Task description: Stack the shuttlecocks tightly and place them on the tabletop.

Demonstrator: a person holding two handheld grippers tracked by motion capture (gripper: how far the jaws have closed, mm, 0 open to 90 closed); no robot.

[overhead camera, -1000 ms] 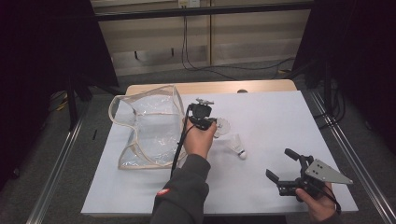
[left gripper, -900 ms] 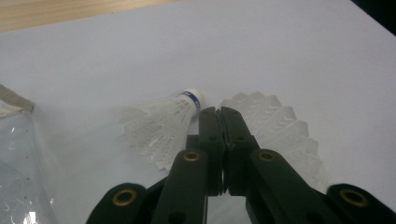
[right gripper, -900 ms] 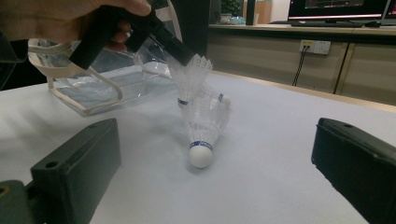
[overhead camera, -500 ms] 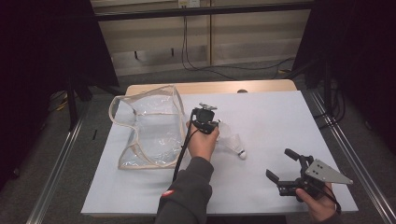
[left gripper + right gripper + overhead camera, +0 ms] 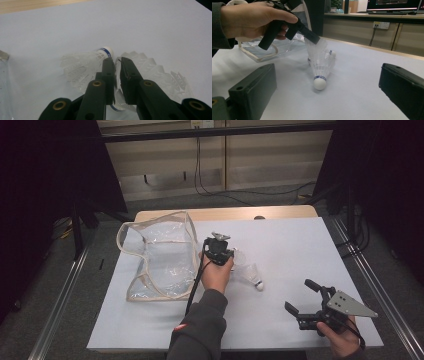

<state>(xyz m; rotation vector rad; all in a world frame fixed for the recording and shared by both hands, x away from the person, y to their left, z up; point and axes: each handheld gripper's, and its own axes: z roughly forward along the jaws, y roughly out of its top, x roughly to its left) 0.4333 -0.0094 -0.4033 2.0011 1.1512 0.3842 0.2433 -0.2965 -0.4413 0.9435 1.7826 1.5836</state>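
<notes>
While my left gripper (image 5: 115, 66) is easing its jaws apart, having just been opening, the feather skirt of one shuttlecock (image 5: 152, 72) is sitting between them, barely pinched. A second shuttlecock (image 5: 85, 66) is lying just beside it on the white table (image 5: 300, 245); the clear bag (image 5: 160, 260) is waiting near. I'm judging a firmer, lower bite safest. My right gripper (image 5: 309, 296) is hovering wide open, empty.

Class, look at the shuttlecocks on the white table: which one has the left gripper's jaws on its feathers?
The shuttlecock whose white cork points toward the right gripper. The left gripper pinches its feather skirt; another shuttlecock lies beside it, untouched.
</notes>
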